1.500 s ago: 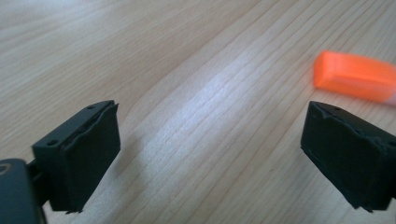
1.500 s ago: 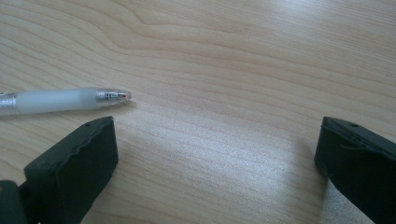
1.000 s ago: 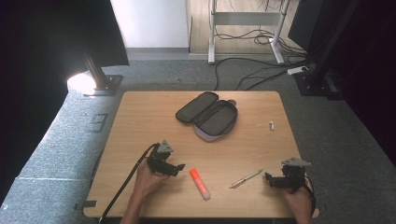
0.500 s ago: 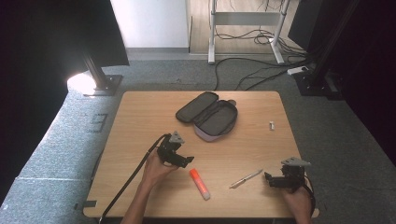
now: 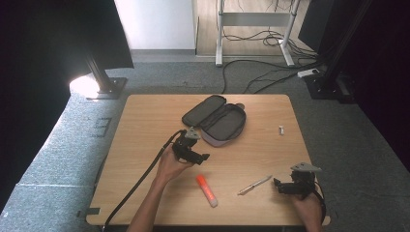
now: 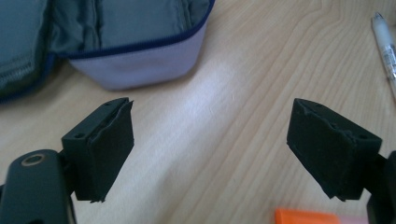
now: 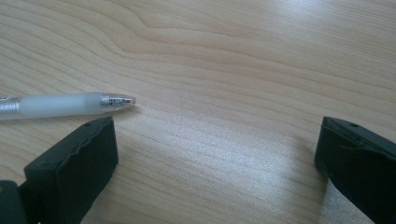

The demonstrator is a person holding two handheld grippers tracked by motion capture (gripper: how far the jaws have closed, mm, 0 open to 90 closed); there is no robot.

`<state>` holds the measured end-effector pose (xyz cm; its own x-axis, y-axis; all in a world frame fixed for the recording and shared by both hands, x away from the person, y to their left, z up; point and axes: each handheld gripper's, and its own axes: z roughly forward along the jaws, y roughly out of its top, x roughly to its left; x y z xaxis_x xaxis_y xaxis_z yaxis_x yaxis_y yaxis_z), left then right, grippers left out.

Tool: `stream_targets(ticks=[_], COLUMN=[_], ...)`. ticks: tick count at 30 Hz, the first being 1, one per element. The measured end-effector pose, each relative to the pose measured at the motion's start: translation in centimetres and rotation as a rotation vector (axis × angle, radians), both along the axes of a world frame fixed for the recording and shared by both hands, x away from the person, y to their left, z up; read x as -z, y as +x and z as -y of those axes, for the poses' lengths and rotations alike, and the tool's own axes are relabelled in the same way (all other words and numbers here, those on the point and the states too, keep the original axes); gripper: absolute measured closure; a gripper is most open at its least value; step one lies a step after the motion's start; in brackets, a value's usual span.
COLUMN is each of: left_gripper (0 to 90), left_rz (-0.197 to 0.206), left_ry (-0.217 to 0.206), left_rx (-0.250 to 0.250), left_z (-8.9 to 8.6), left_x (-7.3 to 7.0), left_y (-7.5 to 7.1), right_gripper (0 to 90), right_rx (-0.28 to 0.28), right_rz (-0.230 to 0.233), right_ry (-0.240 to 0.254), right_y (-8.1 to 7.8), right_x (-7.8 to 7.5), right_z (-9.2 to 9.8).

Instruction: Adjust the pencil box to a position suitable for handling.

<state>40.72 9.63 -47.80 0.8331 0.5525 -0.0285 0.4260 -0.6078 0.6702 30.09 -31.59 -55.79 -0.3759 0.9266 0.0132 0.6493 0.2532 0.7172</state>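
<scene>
Left gripper (image 5: 203, 157) hovering just beside open pencil case (image 5: 216, 120) at counter (image 5: 145, 125) centre, fingers (image 6: 105, 147) apart, having just been closing slightly, nothing between them. Right gripper (image 5: 276, 185) resting near front-right corner, fingers (image 7: 74, 170) apart, empty. Packing looking barely begun: case lying unzipped, grey lining showing; pen (image 5: 255, 184), orange glue stick (image 5: 206, 190) lying near front edge; small white item (image 5: 281, 129) near right edge.

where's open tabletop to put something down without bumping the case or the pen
The widest bare patch is the table's left part, from the far-left corner down to the left gripper. A smaller free strip lies on the right, between the small white piece and the right gripper. It is crowded around the open pencil case, the orange glue stick and the pen.
</scene>
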Motion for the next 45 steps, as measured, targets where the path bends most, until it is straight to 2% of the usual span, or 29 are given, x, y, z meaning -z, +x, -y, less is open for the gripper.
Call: stream_targets(ticks=[9,11,14,17,21,26,28,32,35,38,43,45], left_gripper=[17.9,18.0,19.2,19.9,22.2,23.0,23.5,25.6,27.4,32.1,36.7,40.3], left_rz=[-0.013,-0.005,-0.014,-0.006,-0.031,-0.046,-0.041,-0.052,-0.057,-0.062,-0.049,-0.043], left_ry=[0.014,0.036,0.018,0.034,0.007,0.007,0.024,0.011,0.033,0.009,0.051,0.041], left_rx=[0.033,0.037,0.044,0.049,0.058,0.082,0.082,0.081,0.086,0.076,0.075,0.080], left_z=[2.1,2.6,3.2,3.8,4.3,5.1,5.4,5.7,6.1,6.3,7.0,7.3], left_x=[0.2,0.2,0.2,0.2,0.1,0.1,0.0,0.1,0.3,0.5,0.8,0.8], left_y=[1.5,1.8,2.3,2.7,3.3,3.9,4.3,5.1,5.5,6.1,6.7,6.8], right_gripper=[0.0,0.0,0.0,0.0,0.0,0.0,0.0,0.0,0.0,0.0,0.0,0.0], right_rx=[-0.002,-0.002,-0.003,-0.003,-0.004,-0.005,-0.005,-0.006,-0.007,-0.007,-0.007,-0.007], right_rz=[0.000,0.000,0.000,0.000,0.000,-0.001,-0.001,-0.001,0.000,0.000,0.000,0.000], right_ry=[0.000,0.000,0.000,0.000,0.000,0.001,0.000,0.001,0.000,0.000,0.000,0.000], right_y=[0.0,0.0,0.0,0.0,0.0,0.0,0.0,0.0,0.0,0.0,0.0,0.0], right_x=[0.0,0.0,0.0,0.0,0.0,0.0,0.0,0.0,0.0,0.0,0.0,0.0], right_z=[0.0,0.0,0.0,0.0,0.0,0.0,0.0,0.0,0.0,0.0,0.0,0.0])
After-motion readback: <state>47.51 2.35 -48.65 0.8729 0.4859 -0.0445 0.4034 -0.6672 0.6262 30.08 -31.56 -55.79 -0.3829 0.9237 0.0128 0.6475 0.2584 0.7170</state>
